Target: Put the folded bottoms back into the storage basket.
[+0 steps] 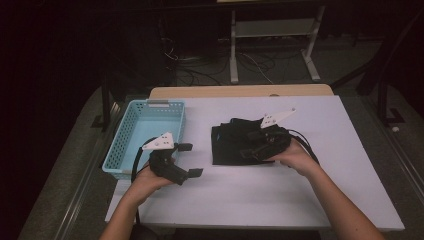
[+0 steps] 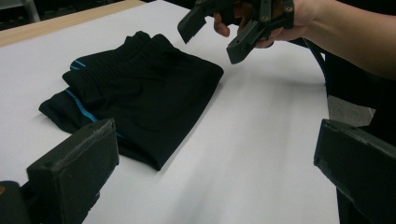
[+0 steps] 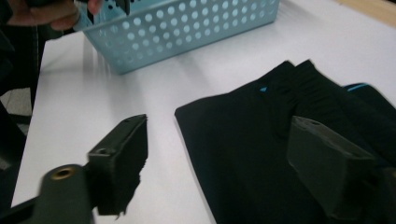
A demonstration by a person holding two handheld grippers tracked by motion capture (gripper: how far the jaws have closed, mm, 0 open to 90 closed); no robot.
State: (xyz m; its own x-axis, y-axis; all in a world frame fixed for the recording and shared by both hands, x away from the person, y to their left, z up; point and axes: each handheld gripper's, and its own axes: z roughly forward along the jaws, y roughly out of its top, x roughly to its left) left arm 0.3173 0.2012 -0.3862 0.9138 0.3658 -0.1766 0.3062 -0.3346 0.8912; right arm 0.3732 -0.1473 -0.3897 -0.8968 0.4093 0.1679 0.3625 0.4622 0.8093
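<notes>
The left tool (image 1: 187,160) hovers wide open and empty beside a perforated light-blue plastic basket (image 1: 131,145); at mid-desk (image 1: 300,200), the right tool (image 1: 255,144), open and gripping nothing, poises over folded black blue-trimmed shorts (image 2: 140,102). Next, likely, a pinch on the cloth's edge.

Your forearms are bare, with no sleeves in sight. Your left gripper (image 1: 189,159) is black, with two blocky, flat-faced jaws, a white three-cornered plate dotted with small dark holes on top, and a black cable looping from its body. Your right gripper (image 1: 250,145) is black too, carries the same pale plate, and trails a black cable past your wrist. A brass-coloured screw sits at one jaw's base.
</notes>
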